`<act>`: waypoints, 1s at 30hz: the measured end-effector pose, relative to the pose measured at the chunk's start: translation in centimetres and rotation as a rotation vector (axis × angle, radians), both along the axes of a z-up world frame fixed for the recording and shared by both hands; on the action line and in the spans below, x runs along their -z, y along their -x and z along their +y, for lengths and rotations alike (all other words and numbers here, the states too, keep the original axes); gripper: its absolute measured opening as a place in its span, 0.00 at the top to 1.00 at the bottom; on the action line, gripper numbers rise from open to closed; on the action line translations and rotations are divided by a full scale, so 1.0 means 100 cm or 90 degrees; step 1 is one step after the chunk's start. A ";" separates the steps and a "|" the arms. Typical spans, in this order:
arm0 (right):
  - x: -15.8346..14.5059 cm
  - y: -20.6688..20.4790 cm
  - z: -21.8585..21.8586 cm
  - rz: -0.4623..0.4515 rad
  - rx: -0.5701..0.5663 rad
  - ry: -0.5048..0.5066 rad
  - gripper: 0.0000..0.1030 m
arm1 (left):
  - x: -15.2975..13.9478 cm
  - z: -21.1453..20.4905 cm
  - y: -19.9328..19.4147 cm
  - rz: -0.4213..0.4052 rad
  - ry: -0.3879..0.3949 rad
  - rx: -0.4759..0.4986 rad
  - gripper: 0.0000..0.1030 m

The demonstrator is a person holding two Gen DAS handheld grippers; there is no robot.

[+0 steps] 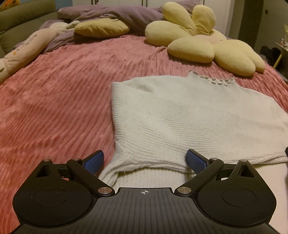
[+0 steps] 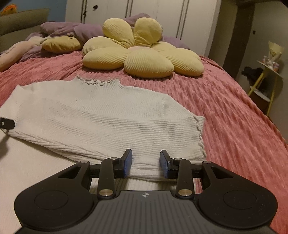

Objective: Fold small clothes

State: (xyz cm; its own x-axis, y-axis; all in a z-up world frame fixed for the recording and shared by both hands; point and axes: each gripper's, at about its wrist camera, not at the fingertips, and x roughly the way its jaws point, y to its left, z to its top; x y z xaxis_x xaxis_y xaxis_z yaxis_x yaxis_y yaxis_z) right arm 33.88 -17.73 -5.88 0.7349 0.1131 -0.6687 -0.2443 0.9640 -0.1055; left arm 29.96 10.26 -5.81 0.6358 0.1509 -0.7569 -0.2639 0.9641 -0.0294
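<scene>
A white ribbed knit sweater (image 1: 180,117) lies flat on the pink bedspread (image 1: 54,100), its frilled collar (image 1: 221,81) toward the pillows and its lower part doubled over into a fold at the near edge. My left gripper (image 1: 145,162) is open wide just above that near fold, over the sweater's left corner, and its blue pads (image 1: 95,162) touch nothing. My right gripper (image 2: 146,164) is open a smaller way over the same sweater (image 2: 100,117), near its right corner. The folded edge lies between the right gripper's pads (image 2: 127,163), unpinched. One left finger (image 2: 7,123) shows at the left edge.
A yellow flower-shaped cushion (image 2: 142,55) and a crumpled purple blanket (image 1: 117,14) lie at the head of the bed. A long pale plush pillow (image 1: 23,52) lies along the left side. A small yellow-legged side table (image 2: 266,79) stands to the right of the bed, white wardrobe doors (image 2: 144,9) behind it.
</scene>
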 end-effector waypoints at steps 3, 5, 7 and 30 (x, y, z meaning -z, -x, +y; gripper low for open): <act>-0.008 0.008 -0.005 0.018 0.012 -0.030 0.66 | -0.004 -0.004 0.006 -0.002 0.002 0.002 0.02; -0.009 0.012 -0.006 0.032 0.011 -0.043 0.66 | -0.008 -0.011 0.010 -0.009 0.004 0.013 0.02; -0.012 0.013 -0.011 0.048 0.019 -0.077 0.66 | -0.012 -0.018 0.012 -0.018 0.007 0.030 0.02; 0.005 0.007 0.029 0.083 -0.083 -0.031 0.67 | 0.002 -0.036 0.018 0.023 -0.025 0.065 0.00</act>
